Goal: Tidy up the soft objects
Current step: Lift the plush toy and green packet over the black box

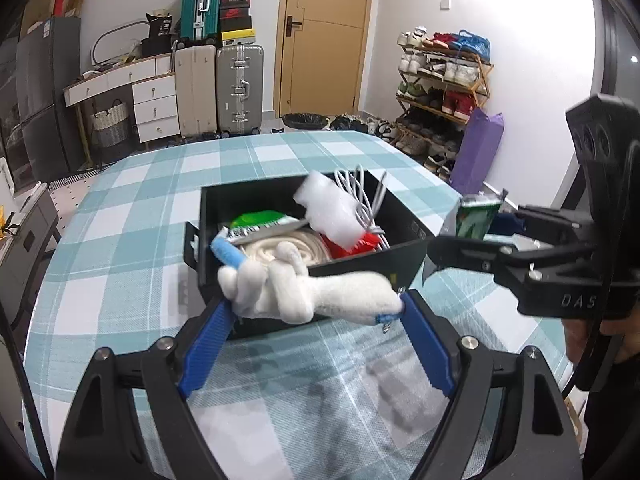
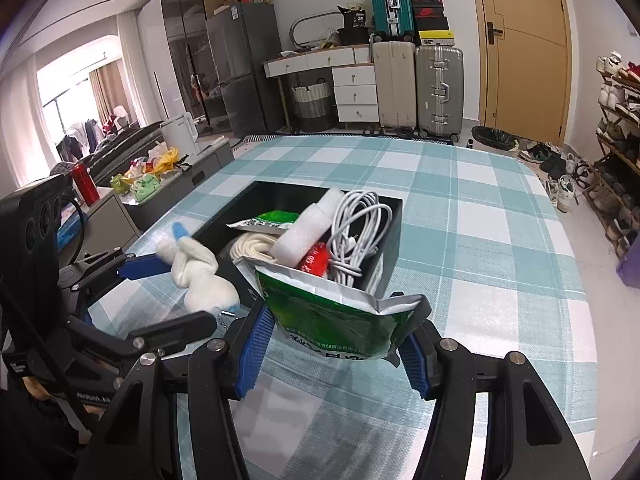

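Observation:
My left gripper (image 1: 314, 306) is shut on a white plush toy (image 1: 312, 292) with a blue tip and holds it over the near wall of a black box (image 1: 360, 268); the toy also shows in the right wrist view (image 2: 200, 276). My right gripper (image 2: 340, 312) is shut on a green foil pouch (image 2: 336, 312), held at the box's (image 2: 390, 248) near right corner. The pouch shows in the left wrist view (image 1: 476, 220). Inside the box lie a white foam block (image 1: 330, 210), a white cable (image 2: 356, 232), cream rope (image 2: 256, 246), a red item (image 2: 316, 260) and a green packet (image 1: 262, 222).
The box stands on a table with a teal checked cloth (image 2: 460, 208). Beyond it are suitcases (image 1: 222, 88), a drawer desk (image 1: 148, 96), a door (image 1: 324, 36) and a shoe rack (image 1: 444, 84). A purple bag (image 1: 476, 152) stands off the table's right edge.

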Motion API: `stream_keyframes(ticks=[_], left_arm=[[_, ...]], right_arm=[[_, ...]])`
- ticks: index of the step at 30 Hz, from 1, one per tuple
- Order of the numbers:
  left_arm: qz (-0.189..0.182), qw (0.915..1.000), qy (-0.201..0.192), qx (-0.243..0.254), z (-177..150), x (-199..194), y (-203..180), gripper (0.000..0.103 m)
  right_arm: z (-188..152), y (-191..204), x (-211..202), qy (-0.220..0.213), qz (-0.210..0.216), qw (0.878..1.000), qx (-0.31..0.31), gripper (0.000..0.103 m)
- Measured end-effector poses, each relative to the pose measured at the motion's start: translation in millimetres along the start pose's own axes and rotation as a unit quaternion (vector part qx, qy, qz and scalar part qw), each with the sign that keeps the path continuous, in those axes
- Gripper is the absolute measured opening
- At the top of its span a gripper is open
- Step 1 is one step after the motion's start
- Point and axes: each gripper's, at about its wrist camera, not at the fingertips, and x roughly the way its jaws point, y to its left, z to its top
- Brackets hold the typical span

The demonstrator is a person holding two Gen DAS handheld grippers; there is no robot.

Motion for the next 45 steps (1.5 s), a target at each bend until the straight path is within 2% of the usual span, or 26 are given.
stream_keyframes(ticks=[7, 26, 35, 45], left_arm=[[0.001, 0.9999, -0.014, 0.002, 19, 1, 11, 0.082], [0.003, 0.9992, -0.039, -0.003, 40, 3, 22, 0.080], [0.010, 0.9995, -0.029, 0.000, 54, 28, 31, 0.080], [0.003, 0.9999, -0.012, 0.004, 53, 49, 34, 0.080]], right_arm=[[10, 6, 2, -0.006, 0.008, 1.000, 0.005, 0.059], [30, 10, 7, -0.006, 0.006, 1.000, -0.009, 0.059], [41, 13, 24, 0.008, 0.016, 1.000, -0.006, 0.059], [45, 10, 40, 0.017, 0.014, 1.000, -0.010, 0.059]])
